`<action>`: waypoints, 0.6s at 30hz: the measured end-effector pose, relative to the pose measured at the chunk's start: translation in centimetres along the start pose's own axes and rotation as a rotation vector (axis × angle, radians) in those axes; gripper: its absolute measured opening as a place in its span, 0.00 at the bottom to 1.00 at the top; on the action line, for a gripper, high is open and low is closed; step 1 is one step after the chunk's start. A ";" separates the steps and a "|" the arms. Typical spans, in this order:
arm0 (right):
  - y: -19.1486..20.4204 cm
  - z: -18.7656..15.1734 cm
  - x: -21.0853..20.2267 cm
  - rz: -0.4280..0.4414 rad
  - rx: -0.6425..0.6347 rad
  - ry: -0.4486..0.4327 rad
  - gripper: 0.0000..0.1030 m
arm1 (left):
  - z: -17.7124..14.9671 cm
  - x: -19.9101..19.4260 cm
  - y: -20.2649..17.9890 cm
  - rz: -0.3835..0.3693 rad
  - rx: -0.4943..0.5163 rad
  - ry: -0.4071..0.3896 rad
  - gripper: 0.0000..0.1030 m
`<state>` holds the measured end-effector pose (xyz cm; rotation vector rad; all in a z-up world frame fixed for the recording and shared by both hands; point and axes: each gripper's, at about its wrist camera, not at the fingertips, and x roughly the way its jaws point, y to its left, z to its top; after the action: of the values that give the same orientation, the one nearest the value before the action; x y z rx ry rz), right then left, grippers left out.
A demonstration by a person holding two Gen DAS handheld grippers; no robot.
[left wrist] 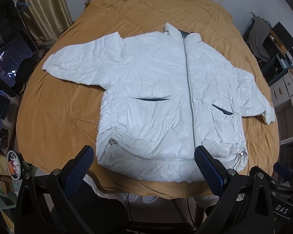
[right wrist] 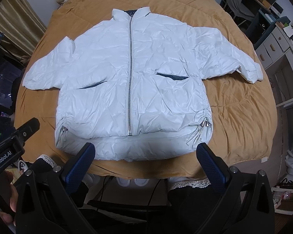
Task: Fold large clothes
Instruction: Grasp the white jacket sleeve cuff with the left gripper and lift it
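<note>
A white puffer jacket [left wrist: 156,97] lies flat, front up and zipped, on an orange bed cover [left wrist: 68,117], collar at the far end, both sleeves spread out to the sides. It also shows in the right wrist view [right wrist: 146,74]. My left gripper [left wrist: 144,156] is open and empty, held above the jacket's hem near the bed's front edge. My right gripper [right wrist: 145,153] is open and empty, also over the hem. The left gripper's body [right wrist: 15,142] shows at the left of the right wrist view.
The orange bed cover [right wrist: 244,117] fills most of the view. Shelves and storage boxes [left wrist: 283,81] stand to the right. Curtains [left wrist: 43,9] and clutter [left wrist: 7,97] are on the left. White shoes [right wrist: 132,181] sit on the floor below the bed's front edge.
</note>
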<state>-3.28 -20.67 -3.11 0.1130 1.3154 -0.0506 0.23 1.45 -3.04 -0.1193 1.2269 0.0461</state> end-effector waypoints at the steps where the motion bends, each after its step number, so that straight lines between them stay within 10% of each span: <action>1: 0.3 -0.2 0.0 0.005 -0.004 0.002 1.00 | 0.0 0.0 0.6 0.002 -0.013 0.002 1.00; 18: 4.0 2.8 2.0 0.011 -0.044 0.090 1.00 | 5.2 1.3 13.6 -0.069 -0.130 -0.013 1.00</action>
<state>0.30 -16.99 -4.17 0.0861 1.4047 -0.0073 4.22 15.53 -3.42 -0.2742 1.2059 0.0670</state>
